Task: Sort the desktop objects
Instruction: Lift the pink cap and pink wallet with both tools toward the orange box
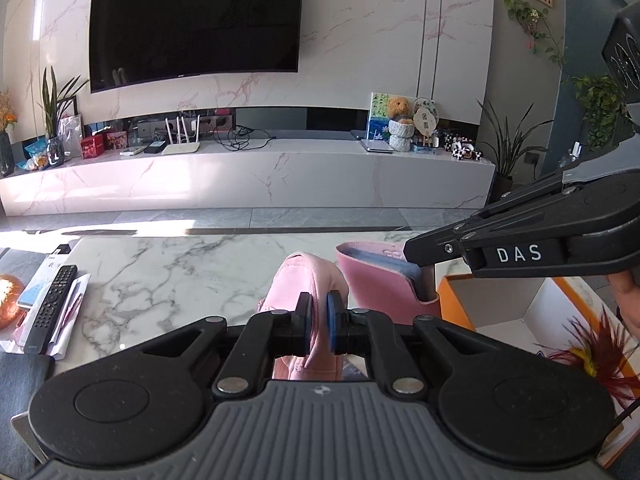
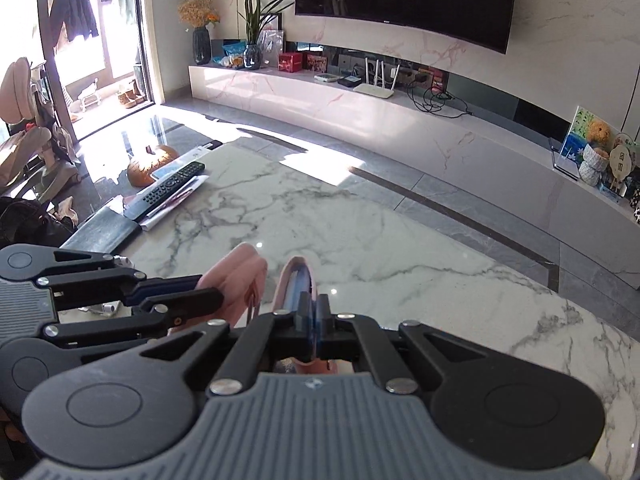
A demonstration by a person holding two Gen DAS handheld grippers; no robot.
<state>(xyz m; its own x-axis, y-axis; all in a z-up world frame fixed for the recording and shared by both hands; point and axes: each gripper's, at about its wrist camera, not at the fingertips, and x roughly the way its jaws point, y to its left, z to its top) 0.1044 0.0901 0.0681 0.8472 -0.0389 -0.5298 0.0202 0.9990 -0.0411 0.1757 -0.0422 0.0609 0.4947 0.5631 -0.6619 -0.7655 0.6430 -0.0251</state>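
My left gripper (image 1: pixel 319 312) is shut on a soft pink pouch (image 1: pixel 304 280), which it holds above the marble table (image 1: pixel 180 272). Just to its right, a stiff pink case (image 1: pixel 372 276) with a blue lining stands on edge, and my right gripper (image 1: pixel 424 276) reaches in from the right and pinches its end. In the right wrist view, the right gripper (image 2: pixel 314 316) is shut on the rim of that pink case (image 2: pixel 298 280). The left gripper (image 2: pixel 200 296) comes in from the left there, clamped on the pink pouch (image 2: pixel 240 276). Both items hang close together, side by side.
An open box with orange edges (image 1: pixel 500 300) sits under the right gripper, with red and yellow feathers (image 1: pixel 592 356) beside it. A black remote (image 1: pixel 52 304) lies on papers at the table's left, near an orange pumpkin-like object (image 1: pixel 6 300). A TV cabinet stands beyond the table.
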